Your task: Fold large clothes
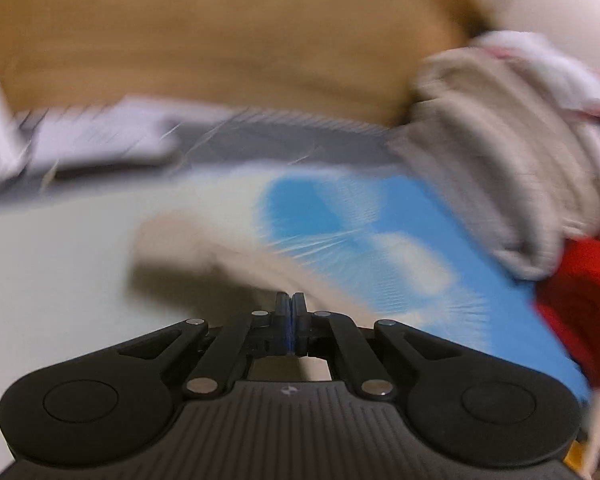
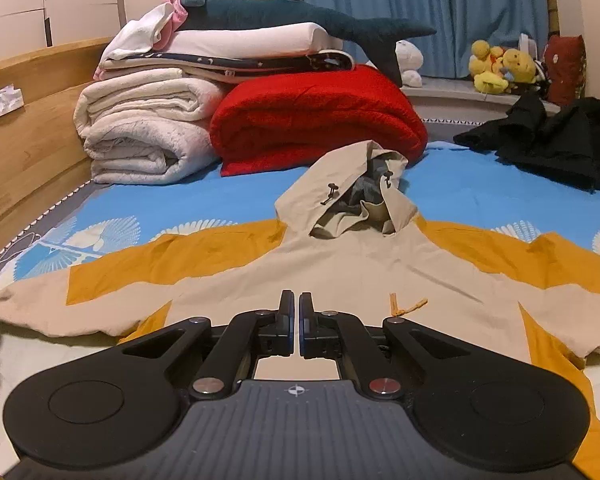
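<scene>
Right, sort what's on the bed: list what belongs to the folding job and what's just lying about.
Belongs to the job:
- beige and mustard hooded jacket, spread flat
- right gripper, shut, empty

Just lying about:
- red blanket
- rolled white quilt
- plush shark
- black garment
- yellow plush toys

Far side was blocked by red blanket, white quilts and black clothes; blue sheet between lay open.
</scene>
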Available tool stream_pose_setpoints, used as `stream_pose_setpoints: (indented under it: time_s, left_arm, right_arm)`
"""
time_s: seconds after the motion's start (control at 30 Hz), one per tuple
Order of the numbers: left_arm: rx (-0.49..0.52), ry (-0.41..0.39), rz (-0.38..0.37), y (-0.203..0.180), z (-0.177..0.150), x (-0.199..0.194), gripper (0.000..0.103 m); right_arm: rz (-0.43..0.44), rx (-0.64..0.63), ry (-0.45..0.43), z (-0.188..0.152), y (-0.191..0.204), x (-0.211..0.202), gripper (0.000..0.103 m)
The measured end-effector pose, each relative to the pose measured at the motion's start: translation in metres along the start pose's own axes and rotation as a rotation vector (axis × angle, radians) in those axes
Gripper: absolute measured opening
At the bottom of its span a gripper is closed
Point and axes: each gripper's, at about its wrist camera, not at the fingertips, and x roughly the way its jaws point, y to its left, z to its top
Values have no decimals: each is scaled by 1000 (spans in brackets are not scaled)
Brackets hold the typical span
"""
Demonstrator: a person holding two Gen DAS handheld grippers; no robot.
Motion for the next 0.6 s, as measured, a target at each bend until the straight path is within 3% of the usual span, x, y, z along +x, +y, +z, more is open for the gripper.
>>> stream_pose_setpoints:
  time_s: [0.13,0.3,0.4,0.47,0.5,0.53,0.57,0.6]
  left_arm:
    - [189,-52,-238,-97,-22,-69,0]
    - [435,-16,-577,-211,-103,-156,0]
    - [579,145,-792,-262,-173,-192,0]
    - [700,329,-915,-287,-217,-202,5]
    - [741,362,-935,-292,-231,-207,9]
    - [771,359,-924,-295,-240,-210,21]
    - [774,344,-901,-297,-242,-210,33]
    - [747,335,-874,-296,-238,-206,35]
  right_arm:
    - [-9,11,9,0,-6,-4,1]
    - [-19,38,16,-2,-20,-14,2]
    - [-45,49,28,-7,-28,-19,2]
    - [-53,72,50,-11,-35,-19,4]
    - [-53,84,58,-12,-39,-19,7]
    - [-54,94,64,-13,-42,-19,10]
    - [-55,103,67,-13,-45,-19,16]
    - [-57,109,68,-13,-47,-19,21]
